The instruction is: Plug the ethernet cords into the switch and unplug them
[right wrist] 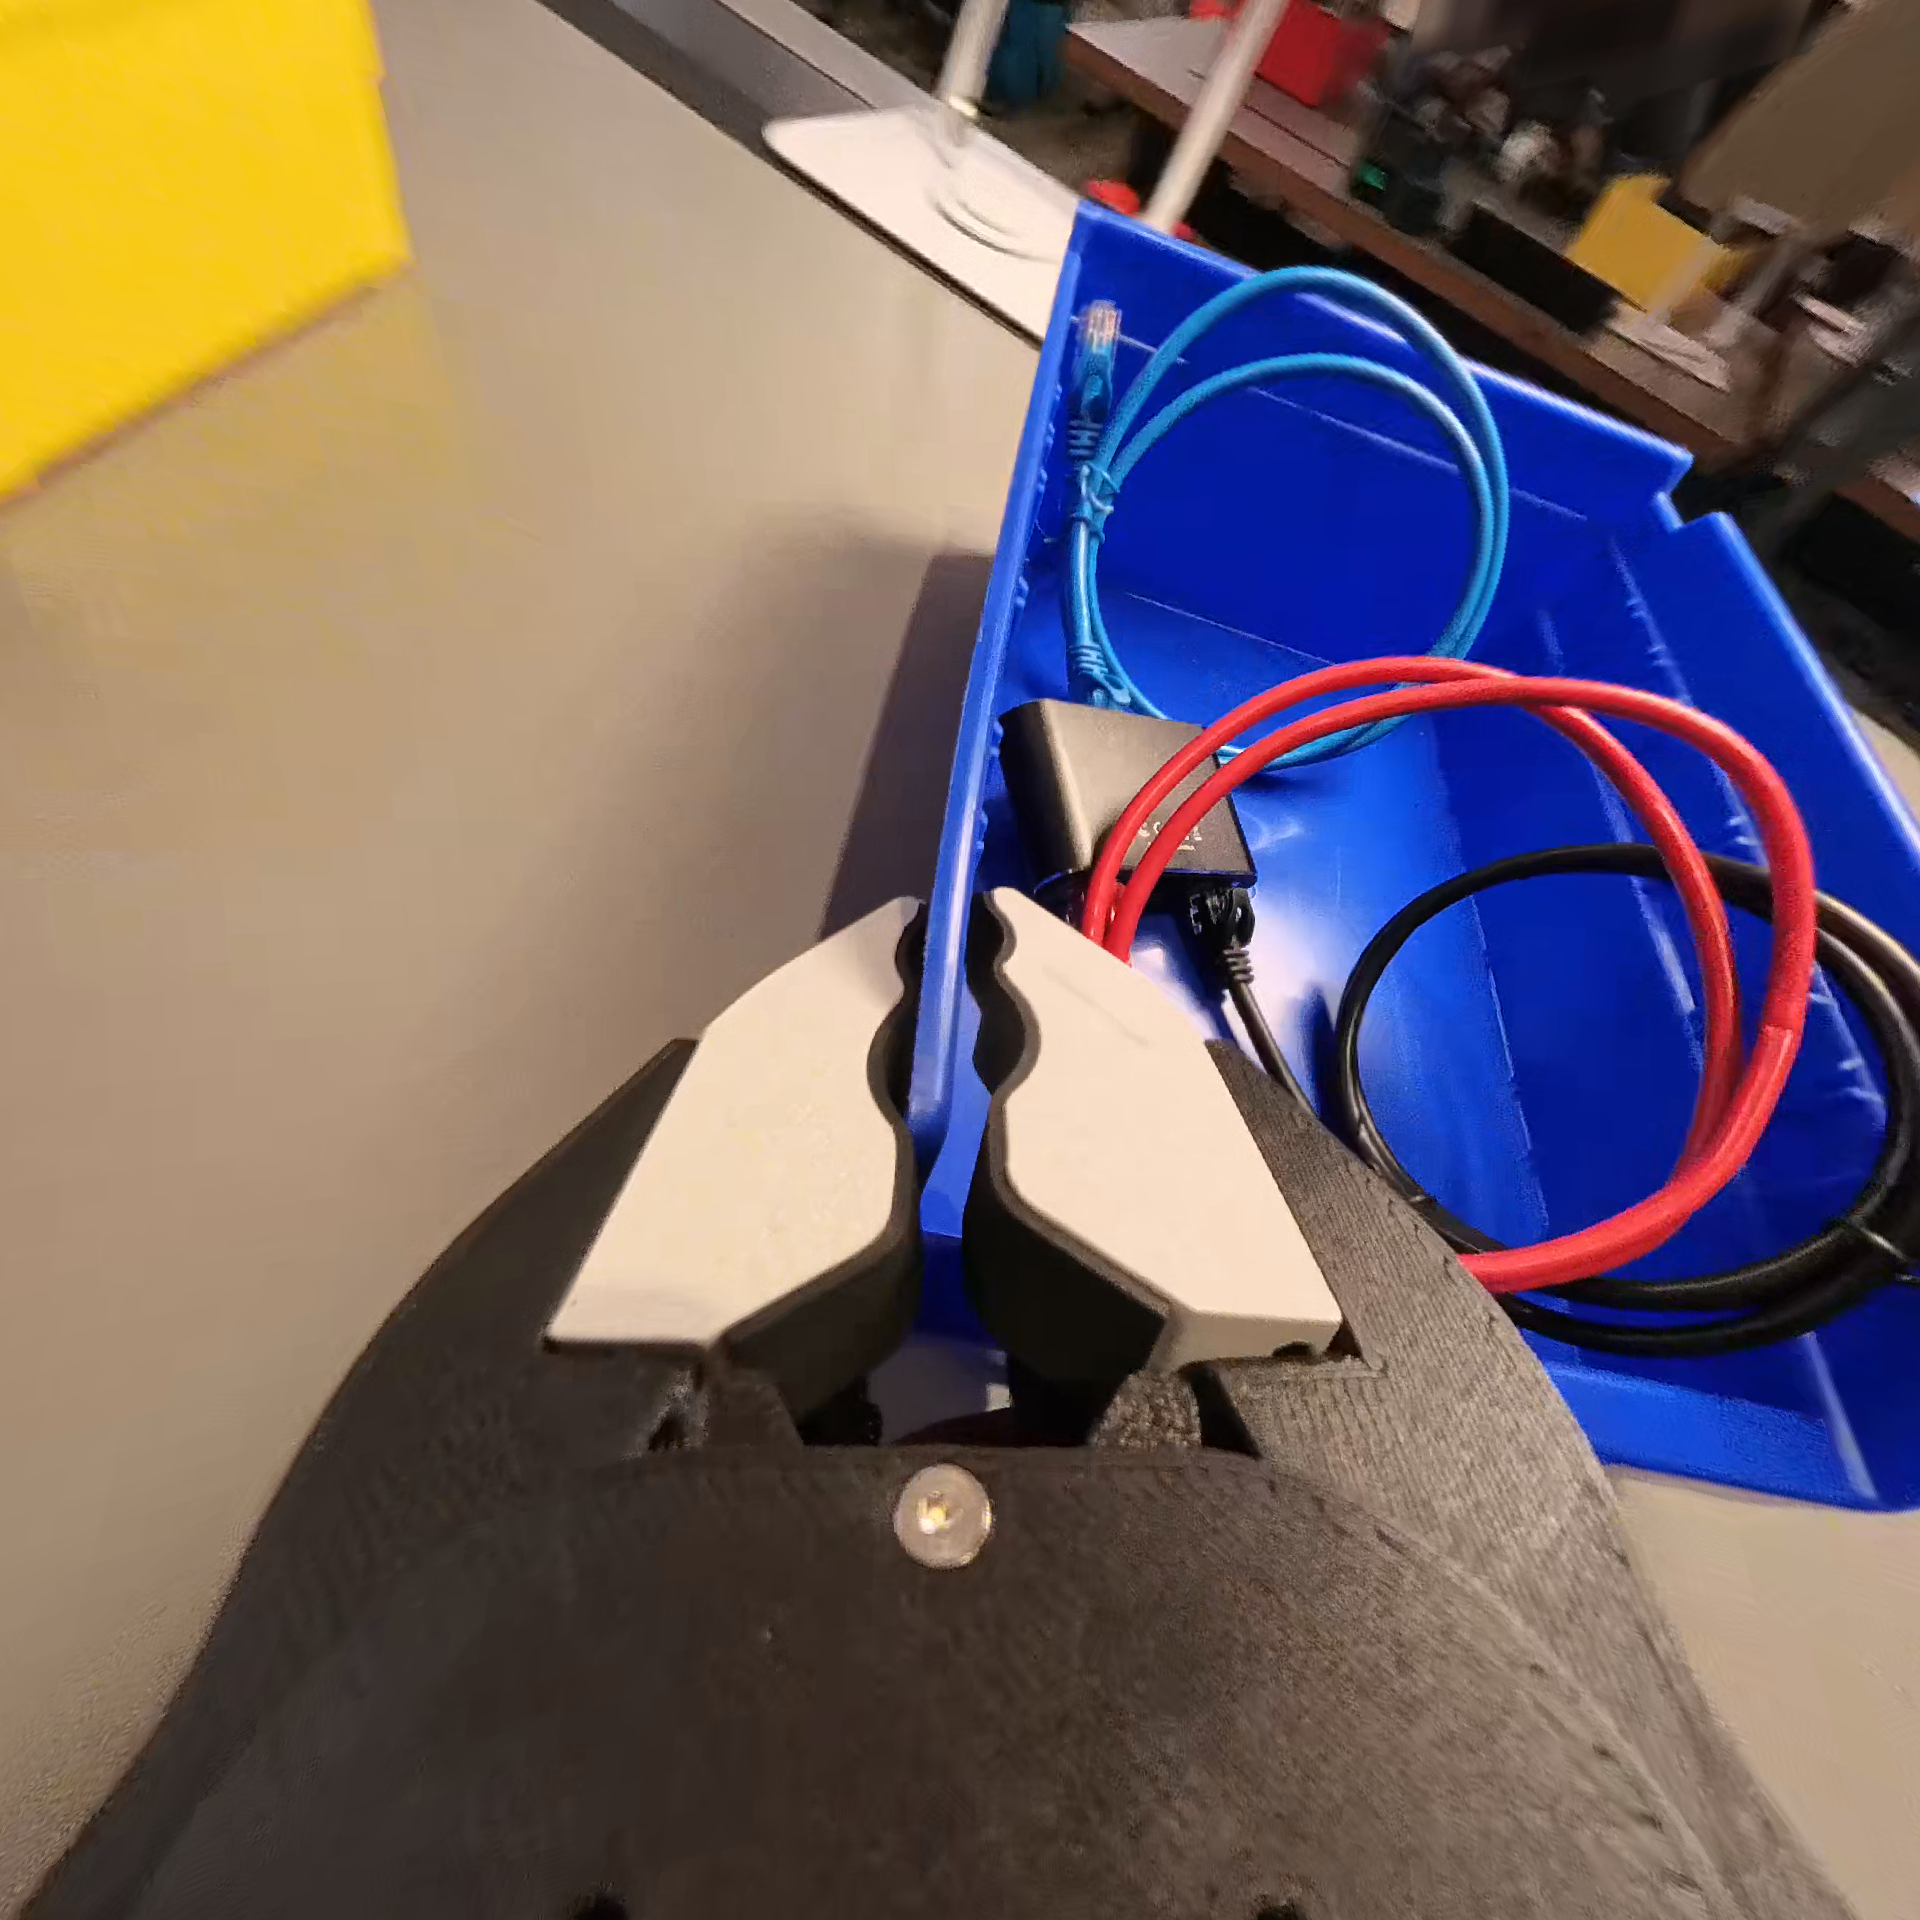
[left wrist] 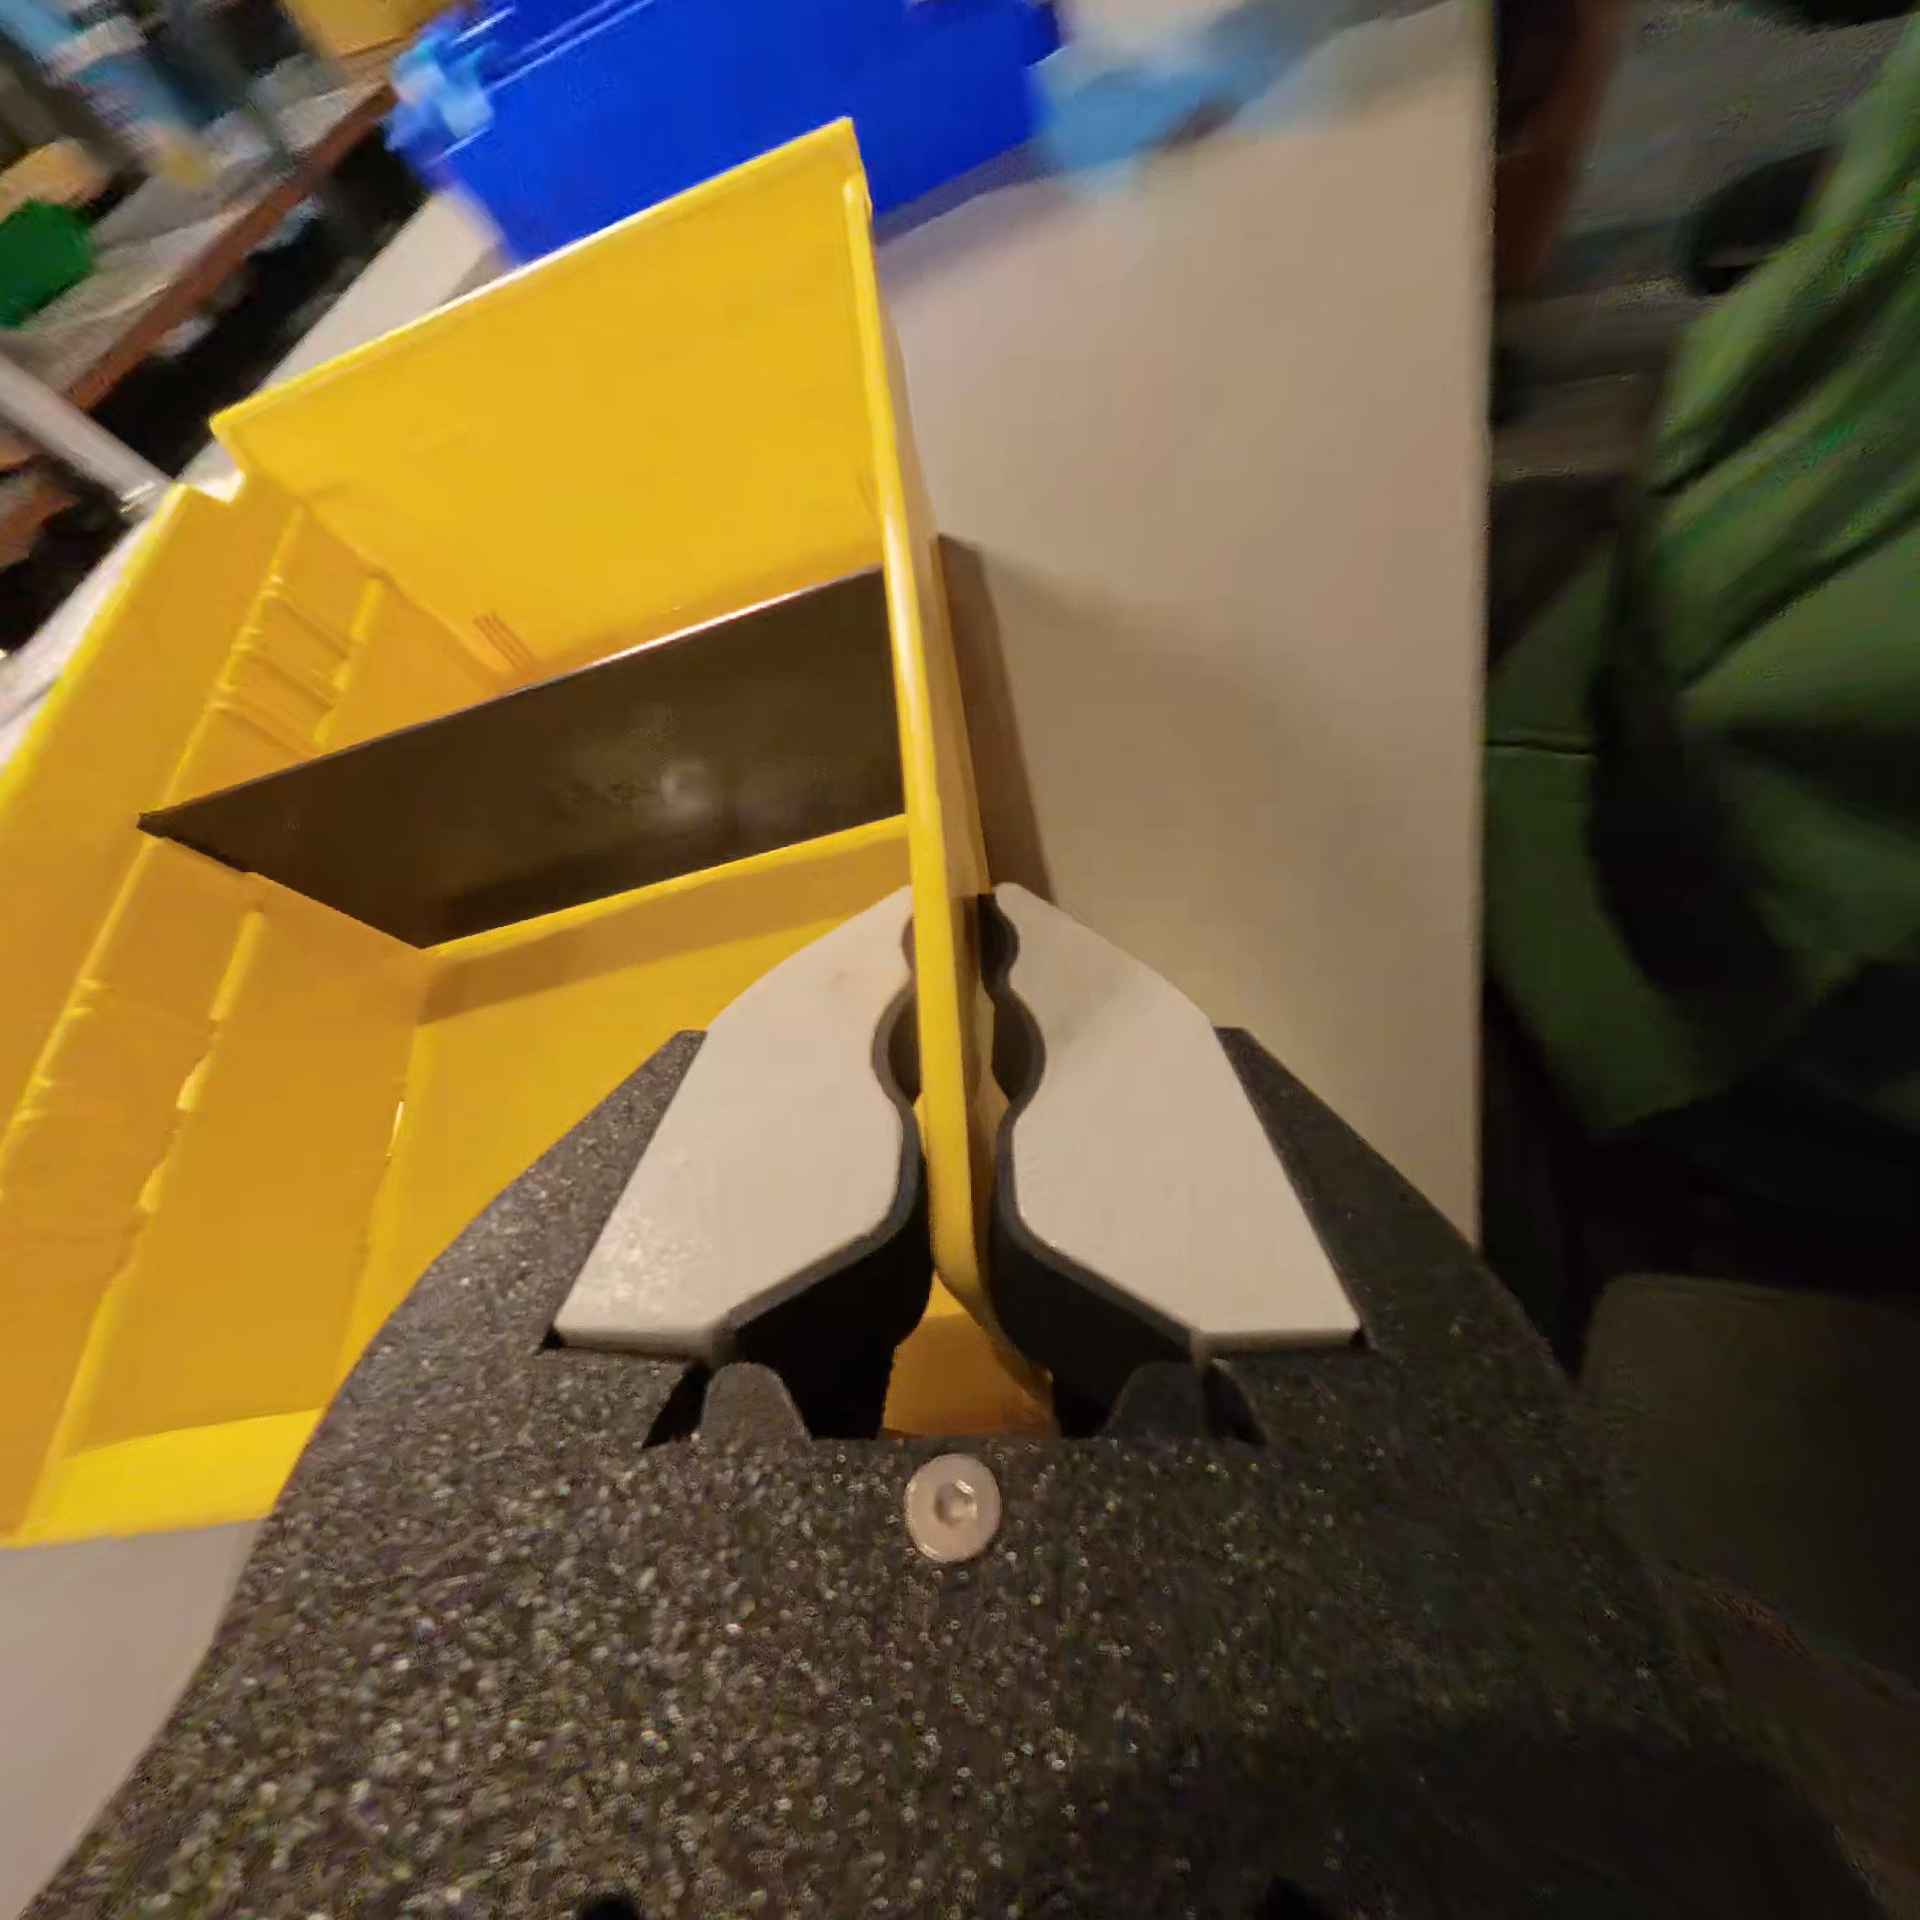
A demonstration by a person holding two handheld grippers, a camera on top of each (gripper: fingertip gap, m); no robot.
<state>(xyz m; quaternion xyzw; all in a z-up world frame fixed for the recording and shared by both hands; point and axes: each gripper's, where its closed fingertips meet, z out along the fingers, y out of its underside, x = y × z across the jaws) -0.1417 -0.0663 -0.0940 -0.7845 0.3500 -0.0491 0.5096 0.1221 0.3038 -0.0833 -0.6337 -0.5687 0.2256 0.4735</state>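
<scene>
My left gripper [left wrist: 951, 914] is shut on the right wall of a yellow bin [left wrist: 582, 478] that has a black divider [left wrist: 540, 790] across it. My right gripper [right wrist: 951, 914] is shut on the left wall of a blue bin [right wrist: 1558, 644]. Inside the blue bin lie a small black switch [right wrist: 1101, 790], a coiled light-blue ethernet cord [right wrist: 1455, 436], a coiled red cord [right wrist: 1704, 914] and a black cord [right wrist: 1382, 966]. The black cord's plug sits at the switch's near side. The red cord runs over the switch; its ends are hidden behind my right finger.
Both bins rest on a pale grey table [right wrist: 582, 582]. The yellow bin [right wrist: 177, 208] shows at upper left in the right wrist view, the blue bin [left wrist: 727, 114] at the top of the left wrist view. A green garment [left wrist: 1766, 623] lies beyond the table's right edge. Cluttered benches stand behind. Spacing between my two grippers at the tips: around 45 cm.
</scene>
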